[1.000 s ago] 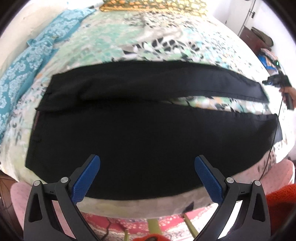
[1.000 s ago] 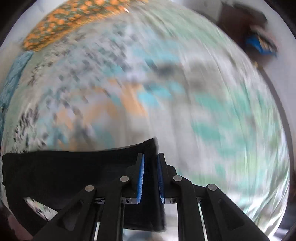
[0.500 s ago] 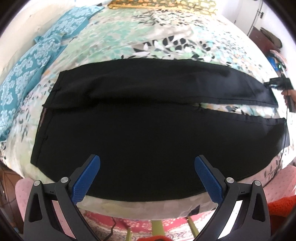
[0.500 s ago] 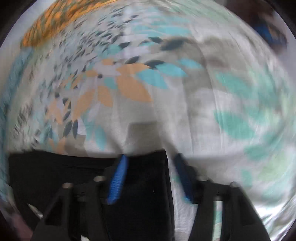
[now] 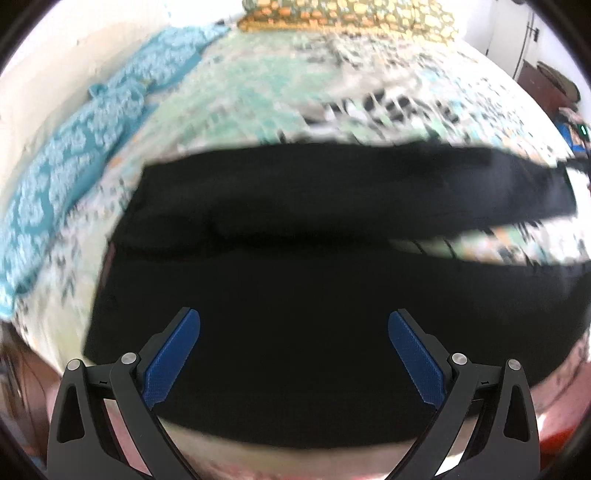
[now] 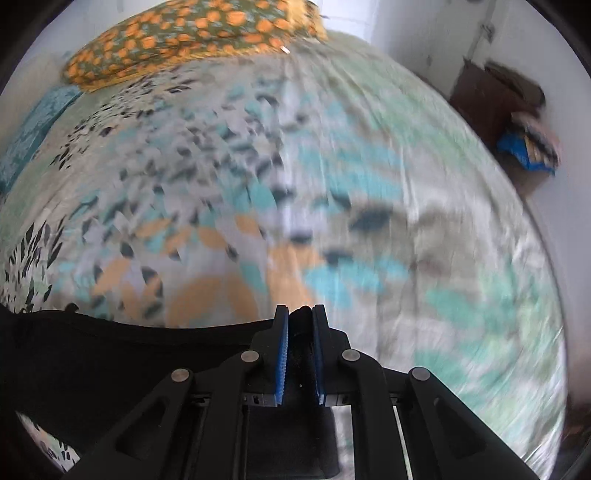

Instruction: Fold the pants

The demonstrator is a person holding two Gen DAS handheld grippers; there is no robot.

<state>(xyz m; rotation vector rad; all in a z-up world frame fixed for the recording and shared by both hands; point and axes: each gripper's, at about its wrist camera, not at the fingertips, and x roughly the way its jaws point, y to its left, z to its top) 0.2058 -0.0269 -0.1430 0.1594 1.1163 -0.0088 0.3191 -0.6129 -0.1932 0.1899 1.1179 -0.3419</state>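
Left wrist view shows the black fabric pants (image 5: 295, 288) spread flat across the bed with a floral sheet in teal, orange and white (image 5: 258, 103). The waist lies toward the left side of the bed, near the teal patterned pillow (image 5: 62, 166), and the two legs run to the right side. The nearer leg lies along the near edge of the bed, and the far leg is beyond it, with a strip of sheet showing between them at the right. The left gripper (image 5: 293, 350) hangs over the nearer leg with its blue pads wide apart and nothing between them, so it is released. Compared with a second ago, the pants fill more of this view and the picture is blurred, so this gripper has come closer to the cloth.

Right wrist view shows the right gripper (image 6: 299, 354) clenched on the end of a pant leg, with black cloth bunched between its pads. Half a second ago the pads stood apart with the cloth loose between them; its jaws have just been moving, and in the present frame they pinch the fabric again. The orange patterned pillow (image 6: 192, 33) lies at the far edge of the bed.

My judgement is that the first fold, one leg over the other, is only beginning, and the left gripper must yet take the waist.
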